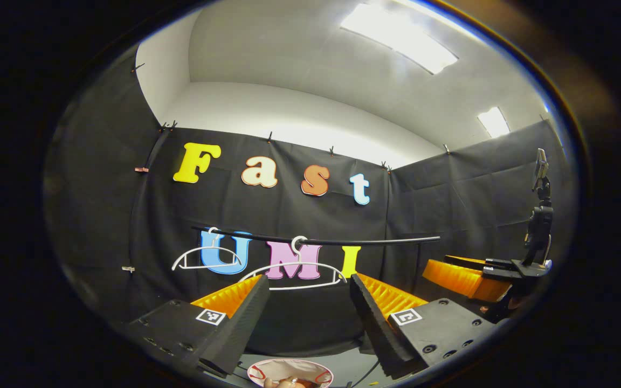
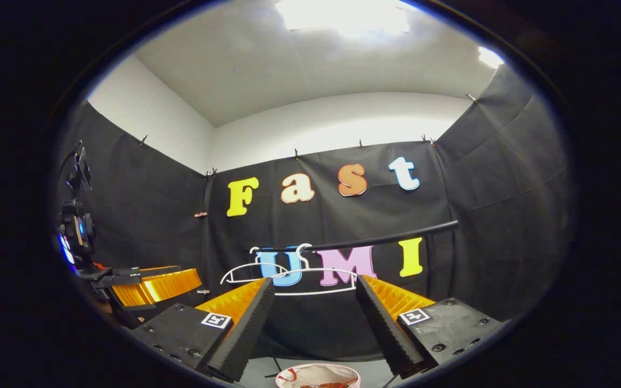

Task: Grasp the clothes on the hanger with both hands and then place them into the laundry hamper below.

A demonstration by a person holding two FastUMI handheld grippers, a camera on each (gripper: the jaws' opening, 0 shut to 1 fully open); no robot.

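Black cloth walls enclose the booth, with white wall and lit ceiling panels above. A dark rail (image 1: 316, 241) is run across the back wall; in the right gripper view the rail (image 2: 386, 237) is seen rising toward the right.

Two white hangers are hooked on it, both bare: hanger one (image 1: 206, 258) to the left, hanger two (image 1: 294, 272) nearer centre, framed between the left gripper's fingers. In the right gripper view the pair overlap, hanger one (image 2: 243, 274) and hanger two (image 2: 316, 280). No garment is seen on either.

The laundry hamper (image 1: 290, 373) is caught at the bottom edge, below and slightly ahead of the left gripper (image 1: 306, 310); a pale rim with red trim is made out, and something pale inside, probably the clothes, though too little is shown to be sure. The same hamper (image 2: 317, 375) is seen under the right gripper (image 2: 315, 315), with something reddish inside.

Both grippers are held spread wide, nothing between the fingers. The right gripper (image 1: 469, 277) is seen off to the right in the left gripper view; the left one (image 2: 151, 285) off to the left in the right gripper view.

Judgement: clothes appear already dropped; the hamper lies straight down from both grippers, equally near. Little is left but withdrawal.
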